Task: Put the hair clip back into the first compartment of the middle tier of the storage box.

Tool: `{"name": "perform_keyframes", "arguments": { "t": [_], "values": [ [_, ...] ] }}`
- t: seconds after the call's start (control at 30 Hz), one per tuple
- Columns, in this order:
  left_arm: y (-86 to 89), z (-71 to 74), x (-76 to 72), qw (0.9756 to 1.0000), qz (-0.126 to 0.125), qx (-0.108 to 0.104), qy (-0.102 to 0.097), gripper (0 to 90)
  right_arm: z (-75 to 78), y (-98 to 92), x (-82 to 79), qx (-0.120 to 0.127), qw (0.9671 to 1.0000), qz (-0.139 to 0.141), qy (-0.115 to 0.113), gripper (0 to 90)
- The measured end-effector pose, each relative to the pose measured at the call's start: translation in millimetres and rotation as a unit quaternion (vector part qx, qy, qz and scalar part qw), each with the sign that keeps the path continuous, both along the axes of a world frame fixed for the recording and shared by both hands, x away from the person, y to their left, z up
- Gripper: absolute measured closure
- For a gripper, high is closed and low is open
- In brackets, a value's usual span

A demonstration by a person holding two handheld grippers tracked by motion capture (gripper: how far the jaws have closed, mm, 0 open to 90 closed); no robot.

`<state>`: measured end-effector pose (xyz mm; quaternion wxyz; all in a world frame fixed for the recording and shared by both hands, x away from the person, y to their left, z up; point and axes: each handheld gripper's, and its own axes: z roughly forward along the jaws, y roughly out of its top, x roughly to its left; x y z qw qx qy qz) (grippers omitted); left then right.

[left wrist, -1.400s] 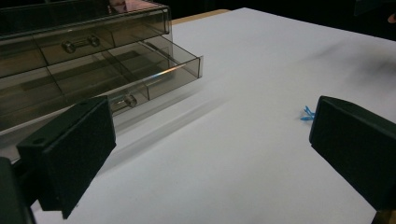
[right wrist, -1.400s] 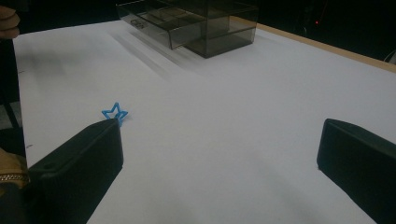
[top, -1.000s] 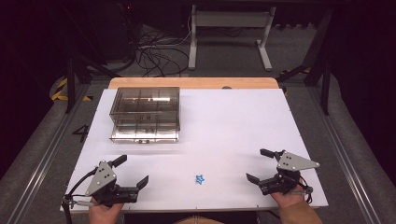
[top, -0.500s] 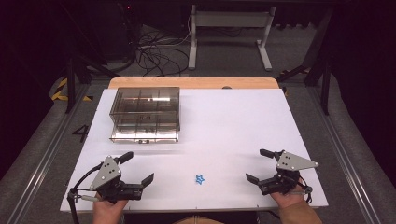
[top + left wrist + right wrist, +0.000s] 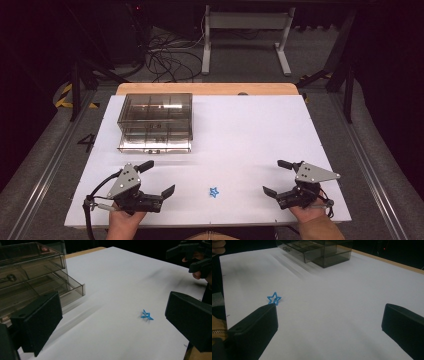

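Observation:
A small blue star outline (image 5: 214, 192) lies flat on the white table sheet (image 5: 250, 130) near the front edge, between my two grippers. My left gripper (image 5: 156, 178) is held at the front left, open, jaws pointing right toward the star, nothing between them. In the left gripper view the star (image 5: 146, 315) lies just inside the right jaw of that gripper (image 5: 112, 307). My right gripper (image 5: 273, 176) stands open at the front right, empty, with the star (image 5: 274, 298) just beyond its left jaw in the right gripper view (image 5: 330, 315).
A smoky clear drawer box (image 5: 156, 120) stands at the back left, its lowest drawer (image 5: 155, 145) pulled out toward me; it also appears close by in the left gripper view (image 5: 37, 282). A wooden table edge (image 5: 205, 89) runs along the back. Cables lie on the floor beyond.
My left gripper has shifted a little to the right and forward, closer to the star. The right gripper has barely moved.

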<state>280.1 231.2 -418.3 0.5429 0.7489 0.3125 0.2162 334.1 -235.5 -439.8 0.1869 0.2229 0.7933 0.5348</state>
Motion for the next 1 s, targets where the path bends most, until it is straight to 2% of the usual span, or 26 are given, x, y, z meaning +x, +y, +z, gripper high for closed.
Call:
{"name": "perform_keyframes", "arguments": {
  "t": [0.37, 1.0],
  "values": [
    [-21.8, 4.8, 6.8, 0.9996, -0.024, 0.014, -0.007, 1.7, -0.3, -0.3, 0.3, 0.000, 1.0000, 0.002, 0.001, 1.3],
    [-54.1, 10.1, 17.1, 0.9983, -0.055, 0.019, -0.003, 1.7, -0.8, -0.7, 0.5, -0.001, 1.0000, 0.003, 0.005, 1.4]
  ]
}}
